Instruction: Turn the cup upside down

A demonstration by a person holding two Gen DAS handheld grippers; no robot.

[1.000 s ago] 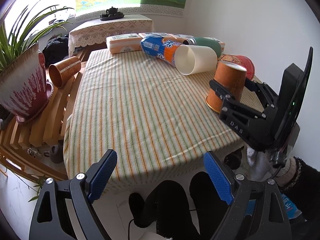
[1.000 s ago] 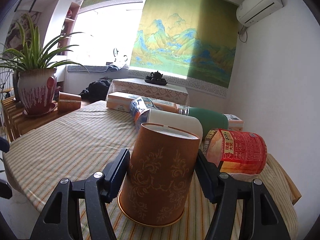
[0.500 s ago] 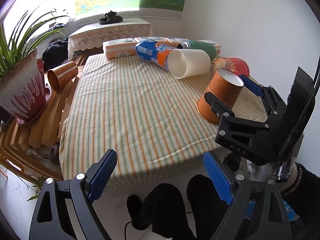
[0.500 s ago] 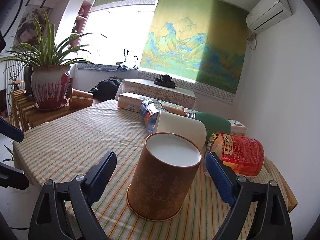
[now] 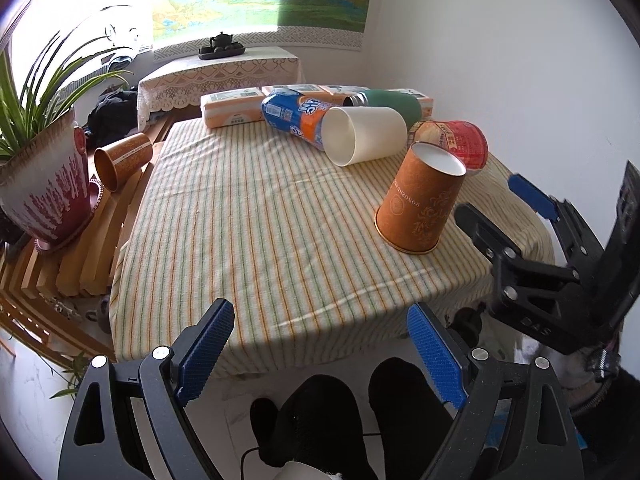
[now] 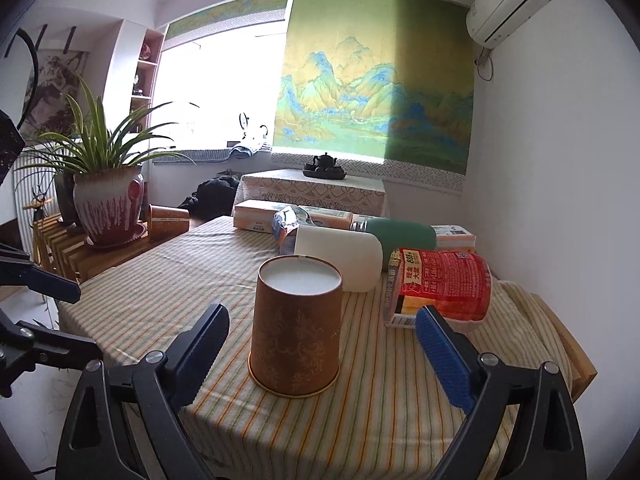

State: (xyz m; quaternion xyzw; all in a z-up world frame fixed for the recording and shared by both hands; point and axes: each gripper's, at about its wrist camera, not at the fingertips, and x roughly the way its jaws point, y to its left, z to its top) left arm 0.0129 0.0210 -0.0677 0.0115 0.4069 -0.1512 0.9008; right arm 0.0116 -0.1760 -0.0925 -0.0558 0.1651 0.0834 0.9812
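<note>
A brown paper cup (image 5: 421, 201) with a gold pattern stands upside down, mouth down, on the striped tablecloth (image 5: 256, 216) at the table's right side. It also shows in the right wrist view (image 6: 296, 326), white base up. My right gripper (image 6: 322, 348) is open and empty, just in front of the cup, not touching it; it shows at the right of the left wrist view (image 5: 496, 204). My left gripper (image 5: 320, 356) is open and empty, off the table's front edge.
A white cup (image 5: 366, 134) lies on its side behind the brown cup, with a blue-orange snack bag (image 5: 294, 116), a green bottle (image 5: 390, 100), a red packet (image 5: 454, 142) and tissue packs (image 5: 232, 110). A potted plant (image 5: 44, 176) and another brown cup (image 5: 122, 160) sit on a wooden rack at left.
My right gripper has opened, let go of the brown cup and pulled back toward the table edge. The cup now stands mouth down on the cloth. The left gripper has drawn back slightly.
</note>
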